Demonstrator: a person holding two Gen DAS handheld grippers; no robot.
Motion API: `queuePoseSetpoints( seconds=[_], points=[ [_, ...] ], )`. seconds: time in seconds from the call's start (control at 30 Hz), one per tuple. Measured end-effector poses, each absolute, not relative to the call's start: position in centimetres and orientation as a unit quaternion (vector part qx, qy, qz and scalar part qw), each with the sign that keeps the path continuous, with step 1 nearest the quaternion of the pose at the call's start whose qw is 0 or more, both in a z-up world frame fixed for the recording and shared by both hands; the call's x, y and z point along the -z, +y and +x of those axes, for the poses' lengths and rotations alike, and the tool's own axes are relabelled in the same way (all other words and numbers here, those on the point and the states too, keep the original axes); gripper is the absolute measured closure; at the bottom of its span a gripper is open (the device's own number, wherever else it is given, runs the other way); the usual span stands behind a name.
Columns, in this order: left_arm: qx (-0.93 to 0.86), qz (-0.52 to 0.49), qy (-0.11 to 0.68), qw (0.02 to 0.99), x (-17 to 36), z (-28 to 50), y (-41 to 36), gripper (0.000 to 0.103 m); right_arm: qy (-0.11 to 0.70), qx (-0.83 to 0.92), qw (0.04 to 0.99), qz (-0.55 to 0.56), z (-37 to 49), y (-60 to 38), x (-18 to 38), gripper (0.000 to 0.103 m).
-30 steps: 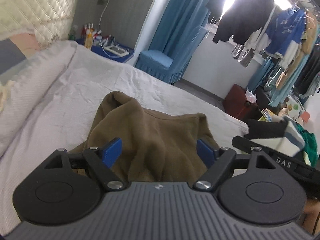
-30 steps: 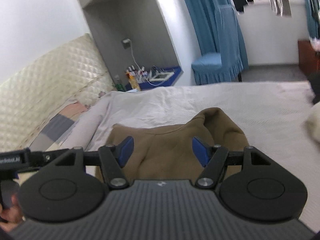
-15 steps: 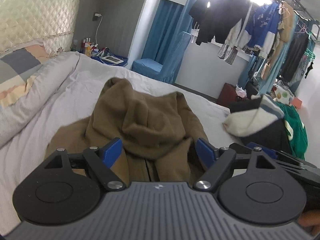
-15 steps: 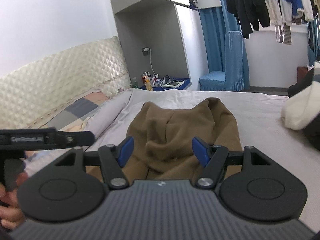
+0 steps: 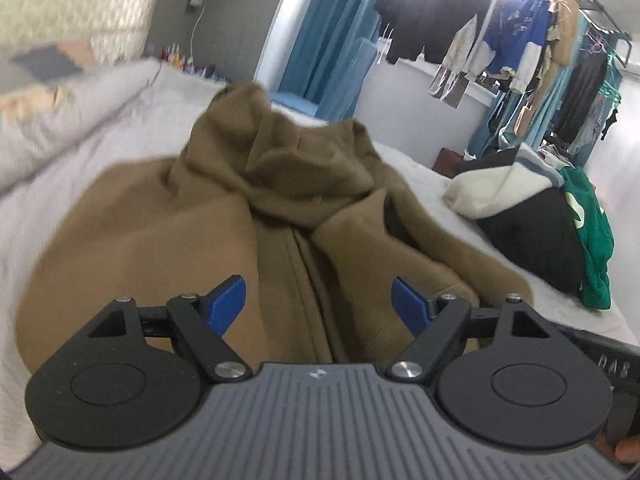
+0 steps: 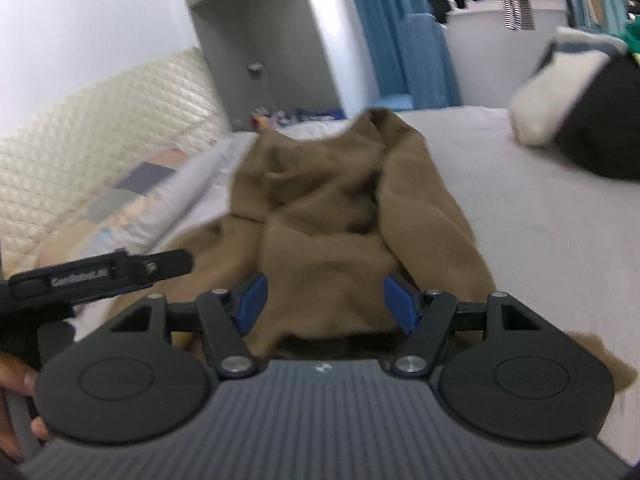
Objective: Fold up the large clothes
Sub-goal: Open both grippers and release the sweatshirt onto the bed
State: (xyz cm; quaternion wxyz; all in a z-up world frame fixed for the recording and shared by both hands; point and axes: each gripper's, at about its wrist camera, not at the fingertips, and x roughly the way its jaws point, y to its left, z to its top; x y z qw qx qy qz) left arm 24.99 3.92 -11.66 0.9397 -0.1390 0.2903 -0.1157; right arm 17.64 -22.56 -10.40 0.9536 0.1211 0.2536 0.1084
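A brown zip-up hoodie (image 5: 224, 216) lies spread on the white bed (image 5: 424, 176), its hood at the far end and its zip running toward me. My left gripper (image 5: 318, 300) hangs low over the near part of the hoodie, over the zip, jaws wide apart and pressing on nothing. In the right wrist view the hoodie (image 6: 332, 240) is rumpled. My right gripper (image 6: 326, 300) is open above its near part, with a hump of cloth lying between the blue pads (image 6: 252, 300) but not squeezed. The left gripper's side (image 6: 100, 272) shows at the left.
A heap of black, cream and green clothes (image 5: 532, 216) sits on the bed's right side. A rolled duvet and patchwork pillow (image 5: 60, 120) lie along the left by the quilted headboard (image 6: 100, 128). Hanging clothes (image 5: 512, 52) and a blue chair (image 6: 404, 100) stand beyond the bed.
Both grippers have drawn back along the hoodie toward its near end and sunk lower. More of the hoodie's body and zip now shows. Both jaws stay apart.
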Motion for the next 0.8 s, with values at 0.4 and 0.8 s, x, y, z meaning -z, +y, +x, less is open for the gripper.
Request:
queuePoseSetpoints(
  seconds=[0.4,0.8],
  points=[
    [0.159,-0.175,0.313,0.92,15.6,28.6,3.8,0.028,0.23,0.078,0.958,0.149,19.8,-25.8,11.4,0.036],
    [0.181,-0.187,0.31,0.915,16.5,28.2,2.6,0.036,0.323,0.036,0.927,0.187,21.4,-25.6,14.3,0.024]
  ],
)
